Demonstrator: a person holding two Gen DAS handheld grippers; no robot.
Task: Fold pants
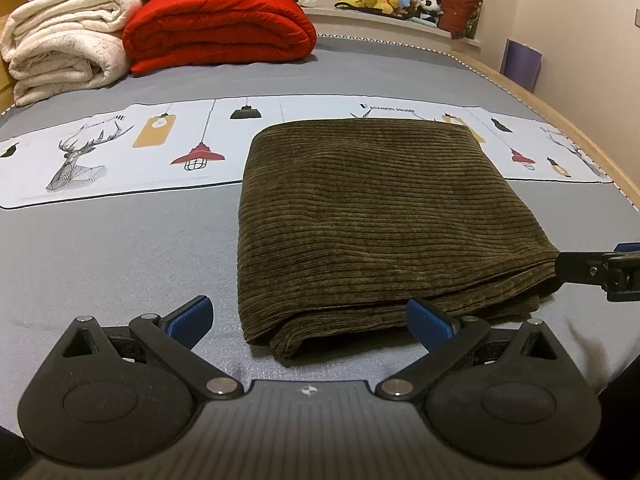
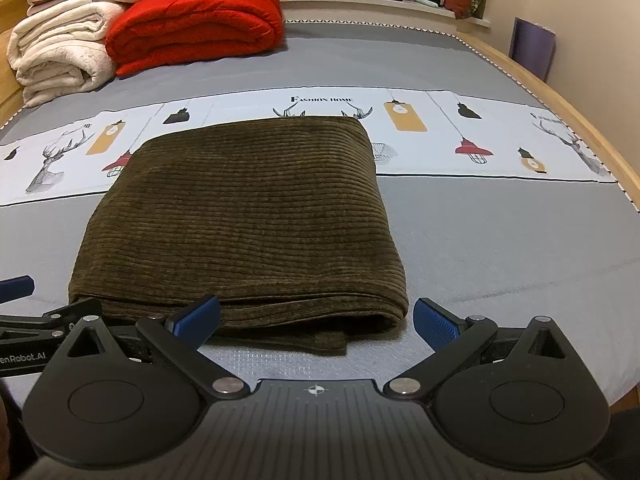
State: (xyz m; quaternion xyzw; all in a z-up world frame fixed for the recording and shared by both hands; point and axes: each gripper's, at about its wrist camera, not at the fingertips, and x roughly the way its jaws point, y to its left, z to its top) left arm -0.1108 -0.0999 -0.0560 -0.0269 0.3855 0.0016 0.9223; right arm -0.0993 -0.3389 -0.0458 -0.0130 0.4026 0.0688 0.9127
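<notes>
- Both grippers hang low at the near edge of the bed, spread wide and holding nothing — the left gripper [image 1: 308,320] and the right gripper [image 2: 316,320] each show blue pads well apart with bare sheet between them.
- Straight ahead of them lie the pants [image 2: 240,216], olive-brown corduroy, already folded into a thick, squarish bundle on the grey sheet [image 2: 500,240], its far end reaching over the printed band with the stags and lamps.
- Its layered, open edges face the grippers; the far edge looks smooth and rounded, like a fold.
- From the left wrist view the bundle sits ahead and to the right, its near left corner between the spread fingers; from the right wrist view it sits ahead and to the left, its near right corner just inside the fingers. So each gripper is posted at its own near corner, neither clearly closer.
- The bundle runs a little longer away from the grippers than across, as far as the fisheye lets me judge.
- My guess is the folding is close to finished — any further fold would carry the near edge forward over the far one, both corners lifted together.
- Folded blankets, a white blanket [image 2: 60,48] and a red blanket [image 2: 192,20], sit well apart at the head of the bed.
</notes>
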